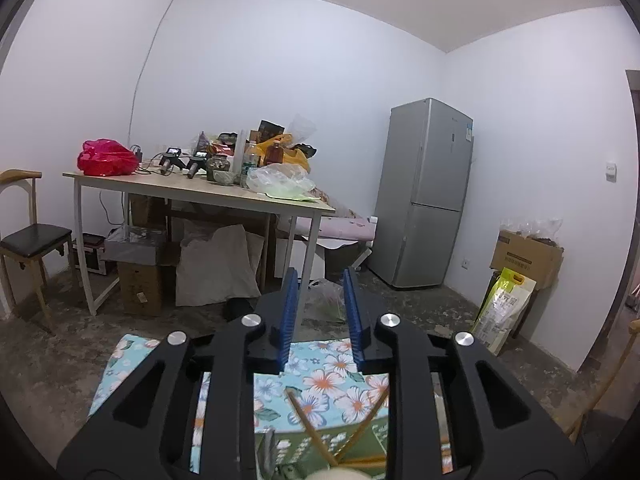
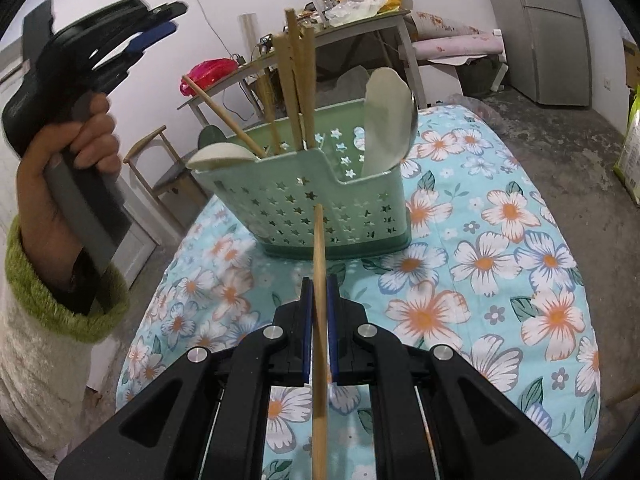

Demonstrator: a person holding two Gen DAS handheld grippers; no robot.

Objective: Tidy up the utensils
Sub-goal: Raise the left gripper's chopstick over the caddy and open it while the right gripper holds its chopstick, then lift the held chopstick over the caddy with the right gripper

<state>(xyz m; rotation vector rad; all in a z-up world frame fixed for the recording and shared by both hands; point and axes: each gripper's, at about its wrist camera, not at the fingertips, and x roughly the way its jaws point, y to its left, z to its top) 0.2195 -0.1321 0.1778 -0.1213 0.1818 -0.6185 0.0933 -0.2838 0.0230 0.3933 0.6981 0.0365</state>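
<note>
A mint-green star-punched utensil basket (image 2: 304,208) stands on the floral tablecloth (image 2: 500,240). In it several wooden chopsticks (image 2: 296,80) stand upright, with one white spoon (image 2: 386,108) at the right and another (image 2: 220,156) at the left. My right gripper (image 2: 319,284) is shut on a single wooden chopstick (image 2: 320,248) that points at the basket's front wall, just short of it. A hand holds my left gripper (image 2: 172,20) up at the left of the basket. In the left wrist view that gripper (image 1: 320,280) is open and empty, above crossed chopsticks (image 1: 312,432).
Beyond the floral table is bare concrete floor. A cluttered desk (image 1: 192,192) with a red bag (image 1: 106,158) stands at the back, with boxes under it. A grey fridge (image 1: 428,196) is at the right and a wooden chair (image 1: 32,240) at the left.
</note>
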